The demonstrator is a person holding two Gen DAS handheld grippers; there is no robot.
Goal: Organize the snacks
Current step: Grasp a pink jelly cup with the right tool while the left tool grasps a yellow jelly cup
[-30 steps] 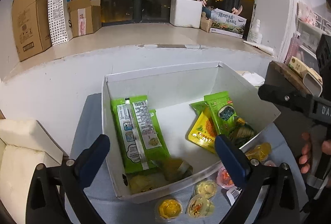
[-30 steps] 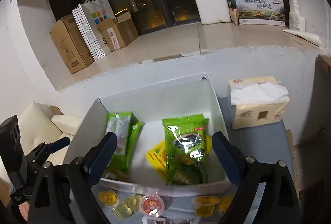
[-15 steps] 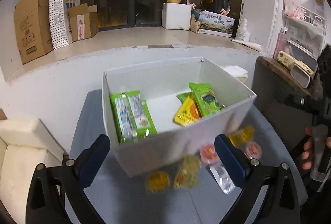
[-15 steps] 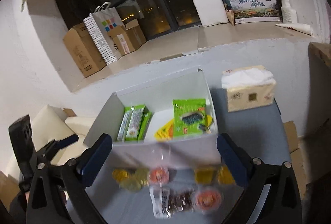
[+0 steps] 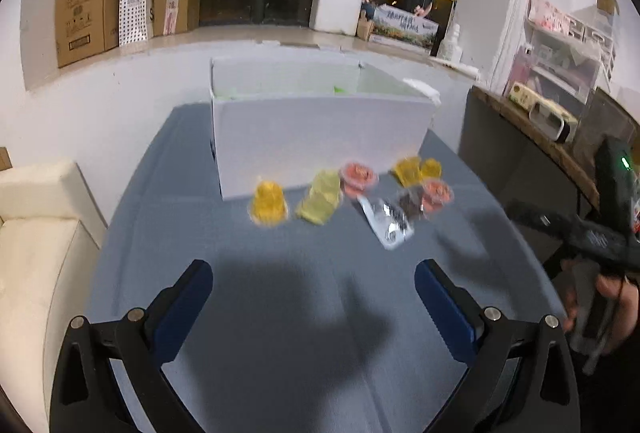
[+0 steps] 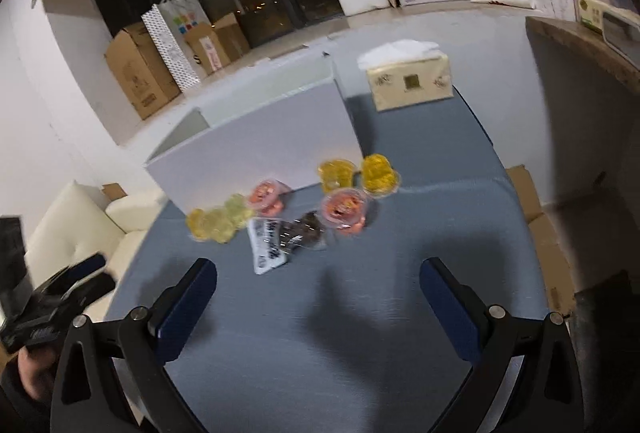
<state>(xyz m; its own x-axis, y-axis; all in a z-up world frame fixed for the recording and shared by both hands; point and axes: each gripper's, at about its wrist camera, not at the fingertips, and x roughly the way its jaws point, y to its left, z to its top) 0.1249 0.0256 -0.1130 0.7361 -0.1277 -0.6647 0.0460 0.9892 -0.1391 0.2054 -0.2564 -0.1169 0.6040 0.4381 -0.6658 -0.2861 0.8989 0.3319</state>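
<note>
Both tools, left tool (image 5: 312, 283) and right tool (image 6: 318, 283), gape wide, empty; packet (image 6: 269, 243) print blurred, unreadable.

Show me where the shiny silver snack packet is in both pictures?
Left wrist view: the silver packet lies right of centre on the blue table, beside a pink jelly cup.
Right wrist view: the packet lies left of centre.
Shared landmark: the white box stands just behind it.
</note>
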